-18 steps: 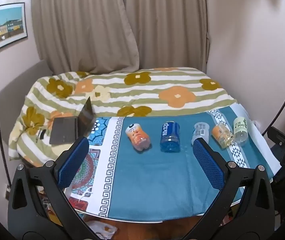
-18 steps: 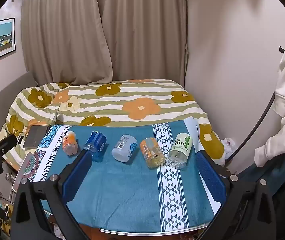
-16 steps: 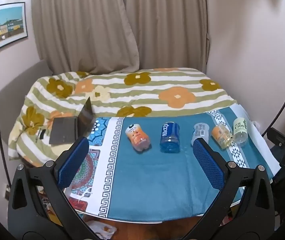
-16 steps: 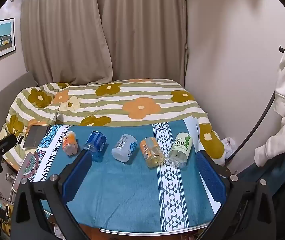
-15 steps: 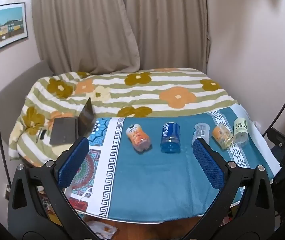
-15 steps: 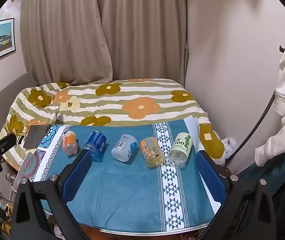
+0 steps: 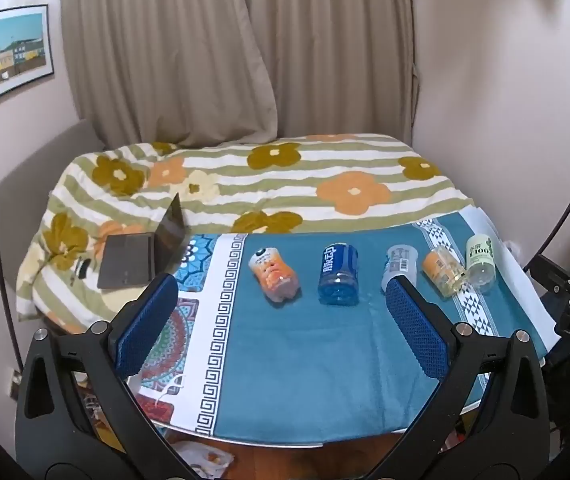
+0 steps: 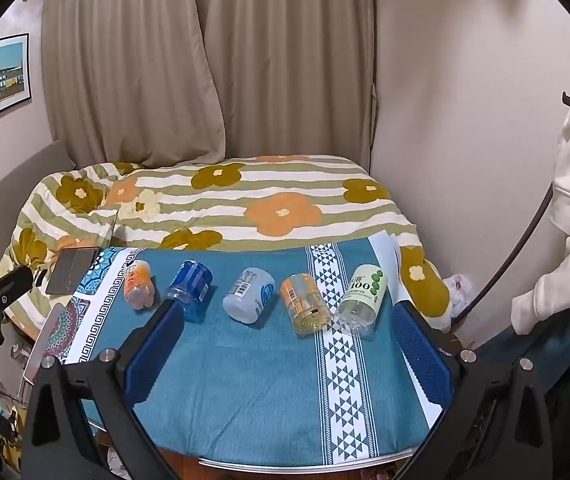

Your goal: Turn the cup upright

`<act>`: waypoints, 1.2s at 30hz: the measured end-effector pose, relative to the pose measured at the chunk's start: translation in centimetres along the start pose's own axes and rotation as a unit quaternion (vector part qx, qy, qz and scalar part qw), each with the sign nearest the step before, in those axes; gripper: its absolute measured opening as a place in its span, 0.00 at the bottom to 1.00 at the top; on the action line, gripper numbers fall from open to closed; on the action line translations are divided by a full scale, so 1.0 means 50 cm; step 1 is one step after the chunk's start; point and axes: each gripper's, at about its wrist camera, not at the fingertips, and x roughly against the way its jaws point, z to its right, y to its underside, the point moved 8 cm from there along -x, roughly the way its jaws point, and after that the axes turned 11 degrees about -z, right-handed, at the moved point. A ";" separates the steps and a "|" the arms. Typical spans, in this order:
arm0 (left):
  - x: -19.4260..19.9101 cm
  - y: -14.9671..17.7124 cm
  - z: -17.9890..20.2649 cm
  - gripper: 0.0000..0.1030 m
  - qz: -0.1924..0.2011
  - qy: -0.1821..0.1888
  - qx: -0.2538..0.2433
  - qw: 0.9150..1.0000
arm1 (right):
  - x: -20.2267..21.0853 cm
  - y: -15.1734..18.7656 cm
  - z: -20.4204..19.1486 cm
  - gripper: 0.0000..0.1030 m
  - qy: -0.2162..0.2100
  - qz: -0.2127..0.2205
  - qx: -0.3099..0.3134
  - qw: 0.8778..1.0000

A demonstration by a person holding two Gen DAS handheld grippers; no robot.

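five cups (image 8: 249,295) lying on cloth (image 8: 253,380) — both grippers wide, empty

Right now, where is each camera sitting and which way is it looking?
Left wrist: rides the left gripper, looks forward over the table toward the bed; its own blue fingers show.
Right wrist: rides the right gripper, same direction, from farther right; its fingers show too.
Both see the five tipped cups, like the blue cup.

Soft even light; edges bowed, perhaps blurred.
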 end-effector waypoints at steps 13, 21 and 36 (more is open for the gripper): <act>-0.005 -0.007 -0.005 1.00 -0.006 0.005 0.006 1.000 | -0.005 0.002 0.001 1.00 -0.001 -0.002 0.000 1.000; -0.007 -0.007 -0.005 1.00 -0.006 0.006 0.007 1.000 | -0.006 0.002 0.001 1.00 -0.001 -0.003 0.001 1.000; -0.009 -0.004 -0.001 1.00 -0.006 0.006 0.007 1.000 | -0.013 0.002 -0.005 1.00 -0.002 -0.003 0.002 1.000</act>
